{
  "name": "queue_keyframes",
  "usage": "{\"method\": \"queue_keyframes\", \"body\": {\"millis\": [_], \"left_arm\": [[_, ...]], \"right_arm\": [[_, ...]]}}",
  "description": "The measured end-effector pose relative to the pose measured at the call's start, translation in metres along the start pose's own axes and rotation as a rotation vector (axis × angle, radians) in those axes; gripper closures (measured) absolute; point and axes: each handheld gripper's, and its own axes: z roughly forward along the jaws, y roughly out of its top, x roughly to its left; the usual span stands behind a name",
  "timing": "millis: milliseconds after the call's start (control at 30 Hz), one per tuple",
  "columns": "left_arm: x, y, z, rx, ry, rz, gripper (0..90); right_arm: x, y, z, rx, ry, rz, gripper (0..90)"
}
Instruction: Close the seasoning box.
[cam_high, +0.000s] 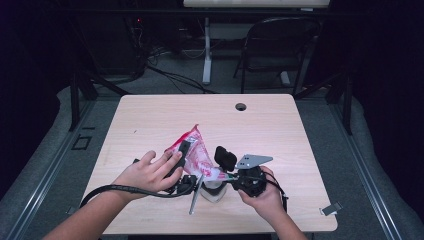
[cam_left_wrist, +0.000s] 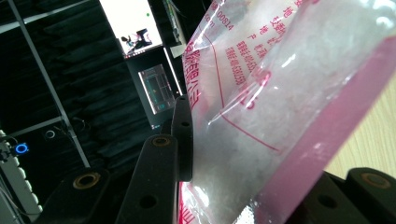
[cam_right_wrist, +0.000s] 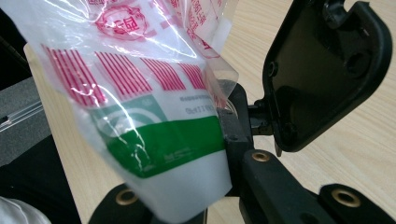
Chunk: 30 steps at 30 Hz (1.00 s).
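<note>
Both forearms are brought in from six o'clock over the pale wooden surface (cam_high: 280, 125). The left claw (cam_high: 183, 150) is angled toward one o'clock and clamped on a crinkled clear plastic bag with red print and a green band (cam_high: 197, 152), held up near the surface's centre. The right claw (cam_high: 223, 176), pointed toward nine o'clock, is closed on the bag's lower end.

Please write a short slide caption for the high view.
Both grippers, left gripper and right gripper, grip a red-printed plastic bag above the wooden table.
</note>
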Motion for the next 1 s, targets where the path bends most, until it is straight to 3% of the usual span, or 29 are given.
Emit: {"method": "queue_keyframes", "body": {"millis": [700, 1000], "left_arm": [[-0.0026, 0.0002, -0.0026, -0.011, 0.014, -0.019, 77.1], [-0.0003, 0.0011, -0.0031, -0.01, 0.021, -0.005, 77.2]], "right_arm": [[0.0005, -0.0017, 0.0018, 0.009, 0.002, -0.001, 90.0], [-0.0003, -0.0019, 0.0034, 0.011, 0.001, 0.001, 90.0]]}}
